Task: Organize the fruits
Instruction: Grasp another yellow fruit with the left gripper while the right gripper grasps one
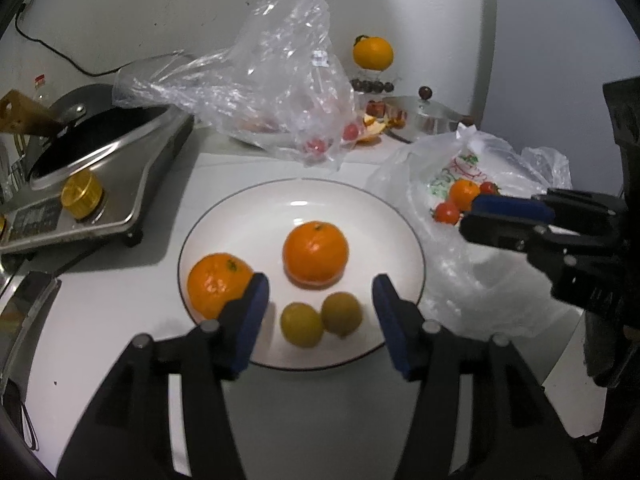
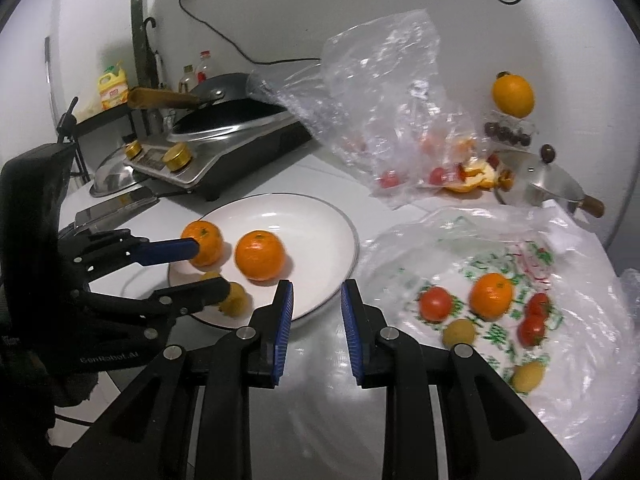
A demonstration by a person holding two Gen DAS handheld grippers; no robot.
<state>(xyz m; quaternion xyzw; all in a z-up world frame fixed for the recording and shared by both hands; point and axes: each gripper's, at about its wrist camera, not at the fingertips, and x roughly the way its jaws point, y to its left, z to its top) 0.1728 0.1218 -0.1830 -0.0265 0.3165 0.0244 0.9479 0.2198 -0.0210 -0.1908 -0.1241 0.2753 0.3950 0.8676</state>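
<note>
A white plate (image 1: 360, 208) holds two oranges (image 1: 315, 254) (image 1: 218, 284) and two small yellow-green fruits (image 1: 302, 325) (image 1: 342, 314). My left gripper (image 1: 320, 300) is open and empty just above the plate's near side, the small fruits between its fingers. It also shows in the right wrist view (image 2: 208, 268). My right gripper (image 2: 316, 304) is open and empty over the table between the plate (image 2: 320, 216) and a white plastic bag (image 2: 560, 360). On the bag lie an orange (image 2: 491, 294), three tomatoes (image 2: 436, 303) and two yellow fruits (image 2: 459, 332).
An induction cooker with a wok (image 1: 96, 168) stands at the left. A clear crumpled bag (image 1: 276, 80) with small red fruits lies behind the plate. A lemon-yellow citrus (image 1: 373, 53) on a stand, orange peel (image 2: 476, 178) and a steel pot lid (image 2: 540, 184) are at the back right.
</note>
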